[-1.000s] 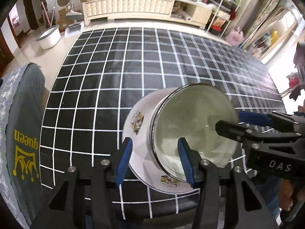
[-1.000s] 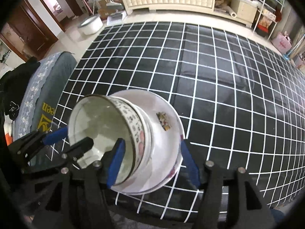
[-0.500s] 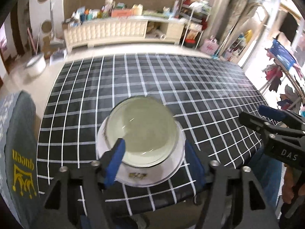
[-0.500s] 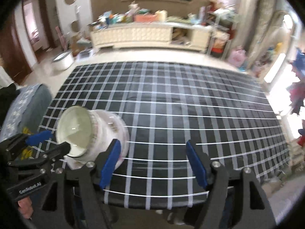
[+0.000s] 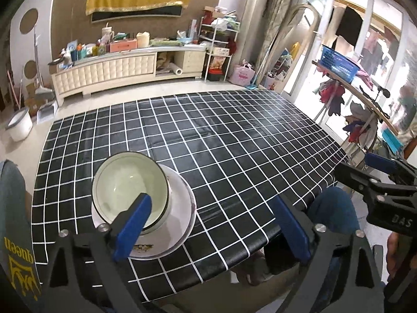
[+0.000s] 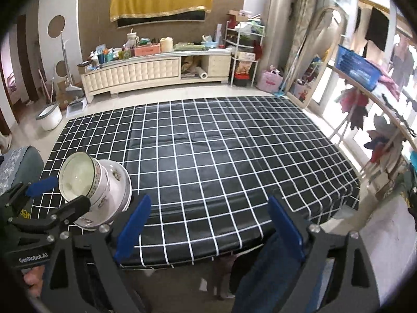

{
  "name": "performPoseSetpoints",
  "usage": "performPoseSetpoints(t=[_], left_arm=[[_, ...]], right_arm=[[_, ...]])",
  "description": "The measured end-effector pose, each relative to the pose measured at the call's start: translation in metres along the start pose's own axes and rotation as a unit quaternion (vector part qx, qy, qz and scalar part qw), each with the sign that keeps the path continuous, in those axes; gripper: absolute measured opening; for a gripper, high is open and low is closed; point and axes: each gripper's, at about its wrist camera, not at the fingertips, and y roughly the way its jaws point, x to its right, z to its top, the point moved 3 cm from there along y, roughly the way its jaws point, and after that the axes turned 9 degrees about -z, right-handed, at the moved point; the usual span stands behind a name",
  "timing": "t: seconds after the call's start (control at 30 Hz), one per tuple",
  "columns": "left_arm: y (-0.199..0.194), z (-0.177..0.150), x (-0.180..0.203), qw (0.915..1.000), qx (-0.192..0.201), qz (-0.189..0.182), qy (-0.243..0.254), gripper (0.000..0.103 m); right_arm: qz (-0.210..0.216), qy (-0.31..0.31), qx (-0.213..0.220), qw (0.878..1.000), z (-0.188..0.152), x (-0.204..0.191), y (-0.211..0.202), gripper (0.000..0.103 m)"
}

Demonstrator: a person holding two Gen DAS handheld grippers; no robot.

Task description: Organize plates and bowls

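Note:
A white bowl (image 5: pixel 129 186) sits nested on other bowls on a white patterned plate (image 5: pixel 179 216), near the front left corner of the black checked table (image 5: pixel 234 143). The stack also shows in the right wrist view, bowl (image 6: pixel 78 176) on plate (image 6: pixel 118 195). My left gripper (image 5: pixel 211 229) is open and empty, held back above the table's front edge, its left finger in front of the bowl. My right gripper (image 6: pixel 208 230) is open and empty, right of the stack at the front edge. The right gripper also shows at the right of the left wrist view (image 5: pixel 375 180).
A grey chair back with yellow "queen" print (image 5: pixel 15 229) stands left of the table. A long white cabinet (image 5: pixel 125 67) with clutter lines the far wall. A white tub (image 5: pixel 19 125) sits on the floor at left. A clothes rack (image 6: pixel 378 109) stands at right.
Both grippers have drawn back and up from the stacked bowls and plate and opened wide. The stack now stands alone on the table.

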Motion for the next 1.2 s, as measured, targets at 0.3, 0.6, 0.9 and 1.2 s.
performPoseSetpoints(t=[0.3, 0.6, 0.9, 1.2], left_arm=[[-0.013, -0.010, 0.012, 0.9998, 0.007, -0.016, 0.013, 0.103], [-0.028, -0.008, 0.017, 0.9995, 0.026, 0.001, 0.021, 0.103], [-0.036, -0.008, 0.020, 0.9991, 0.031, 0.010, 0.027, 0.103], [-0.030, -0.009, 0.023, 0.9991, 0.027, 0.006, 0.032, 0.103]], right_arm=[[-0.045, -0.015, 0.026, 0.999, -0.009, 0.005, -0.026, 0.103], [-0.023, -0.017, 0.037, 0.999, -0.011, 0.003, -0.036, 0.103], [-0.024, -0.022, 0.043, 0.999, -0.013, -0.001, -0.039, 0.103], [-0.058, -0.026, 0.043, 0.997, -0.014, 0.000, -0.039, 0.103]])
